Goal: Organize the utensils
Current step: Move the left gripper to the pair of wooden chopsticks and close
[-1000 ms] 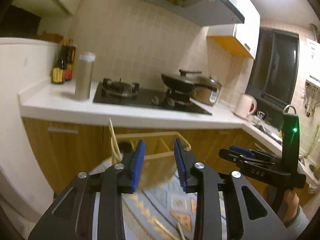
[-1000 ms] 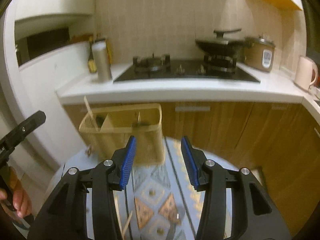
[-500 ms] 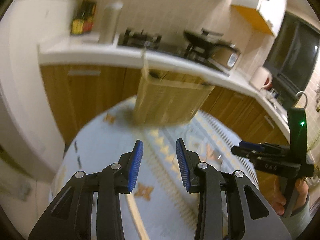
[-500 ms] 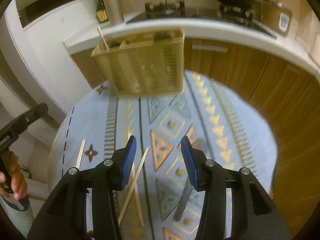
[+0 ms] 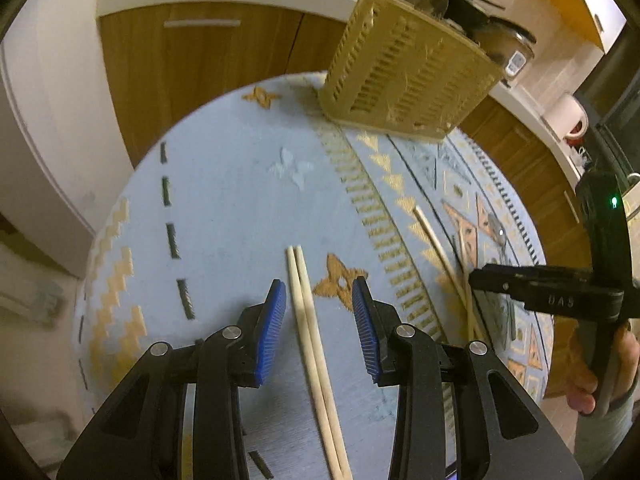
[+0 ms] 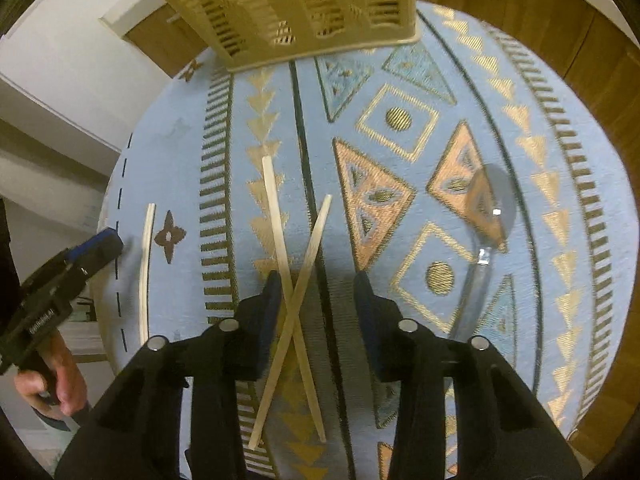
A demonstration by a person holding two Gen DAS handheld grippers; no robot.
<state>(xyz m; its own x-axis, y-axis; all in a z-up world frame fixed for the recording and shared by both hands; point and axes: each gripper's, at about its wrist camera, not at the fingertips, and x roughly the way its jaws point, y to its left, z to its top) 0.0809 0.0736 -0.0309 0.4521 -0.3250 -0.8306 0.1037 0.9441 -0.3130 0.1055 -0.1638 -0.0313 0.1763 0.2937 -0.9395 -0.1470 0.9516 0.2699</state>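
Left gripper (image 5: 319,312): jaws apart, nothing clamped, straddling a side-by-side pair of chopsticks (image 5: 310,328) lying flat on the round patterned tablecloth (image 5: 240,200). The sticks run nearer the left pad than the right; no contact visible.

Right gripper (image 6: 316,300): jaws closing, pads not yet on anything; between them sits the crossing point of a crossed pair of chopsticks (image 6: 294,292), also flat on the cloth. The left pad looks just beside the crossing, but I cannot tell if it touches.

Risks, judged:
- Crossed sticks pinched at the X could scissor or roll, so only one comes up or one flicks away.
- Side-by-side pair is off-centre in the left jaws; closing could push them sideways or catch one stick.
- Thin sticks flat on cloth: pads may pinch fabric and drag the cloth.
- Both grippers work near each other; the right one shows at the right edge of the left view and could knock into the left one.

Around:
- Beige slotted utensil basket (image 5: 404,80) on the far side of the table, well apart from both pairs, one stick standing in its left corner.
- Metal spoon (image 6: 486,224) right of the right gripper, lying flat.
- Nothing lies between the sticks and the basket.
- Wooden cabinets (image 5: 192,64) behind, counter above with cookware, blurred.
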